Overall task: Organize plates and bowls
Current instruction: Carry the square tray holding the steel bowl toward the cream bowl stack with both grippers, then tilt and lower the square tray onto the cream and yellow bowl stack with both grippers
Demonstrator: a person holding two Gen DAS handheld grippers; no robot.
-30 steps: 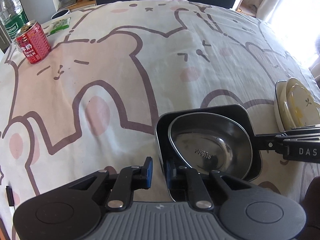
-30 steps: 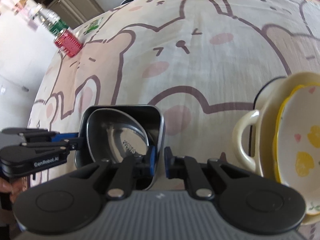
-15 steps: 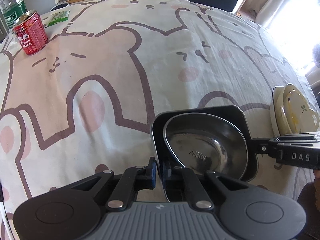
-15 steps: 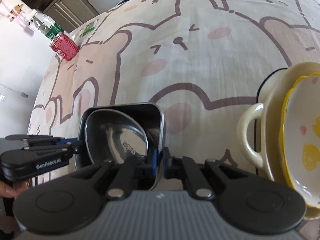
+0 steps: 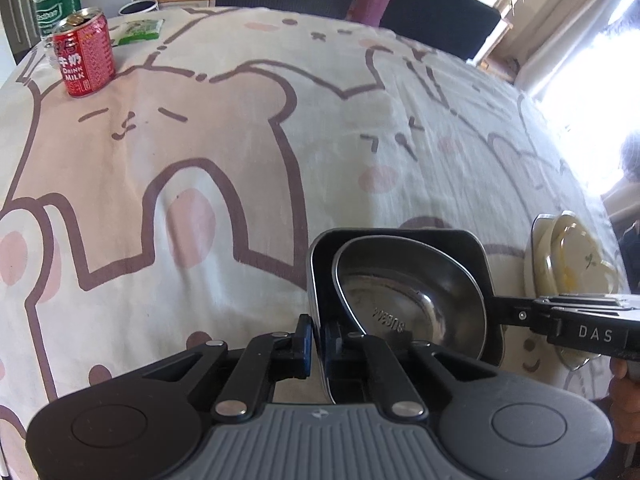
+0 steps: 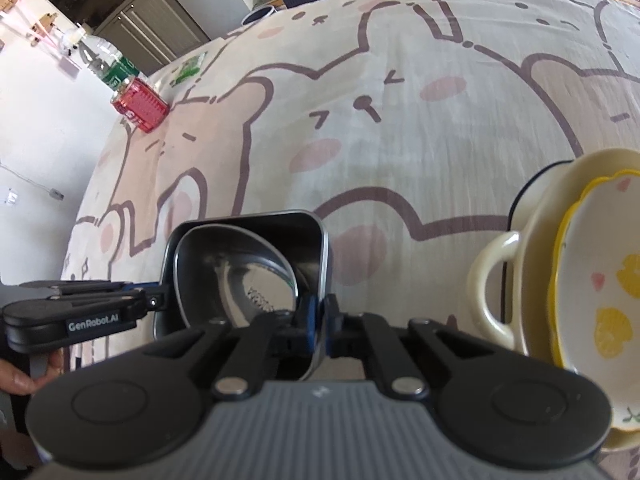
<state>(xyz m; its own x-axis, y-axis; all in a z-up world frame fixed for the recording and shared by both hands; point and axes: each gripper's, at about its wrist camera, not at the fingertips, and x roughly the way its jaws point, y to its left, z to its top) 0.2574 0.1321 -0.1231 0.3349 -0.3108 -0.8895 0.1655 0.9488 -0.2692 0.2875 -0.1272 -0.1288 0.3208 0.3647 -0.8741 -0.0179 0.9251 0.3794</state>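
Observation:
A black square dish [image 5: 400, 235] lies on the bear-print tablecloth, and a steel bowl [image 5: 408, 292] rests tilted inside it. My left gripper [image 5: 318, 340] is shut on the dish's left wall. The right gripper [image 5: 496, 314] comes in from the right and grips the opposite wall. In the right wrist view the right gripper [image 6: 320, 324] clamps the right wall of the black dish [image 6: 248, 220], with the steel bowl [image 6: 236, 272] behind it. The left gripper [image 6: 162, 300] holds the far side. A cream handled dish [image 6: 520, 280] carrying a yellow-rimmed plate [image 6: 600, 300] stands to the right.
A red milk can [image 5: 86, 56], a green-labelled bottle [image 5: 56, 0] and a green packet [image 5: 138, 30] stand at the table's far left. Dark chairs [image 5: 432, 16] line the far edge. A person's hand [image 6: 16, 376] holds the left gripper's handle.
Both grippers' jaws have closed from a small gap onto the black dish's walls. The left gripper has rolled a little; the right one has kept still.

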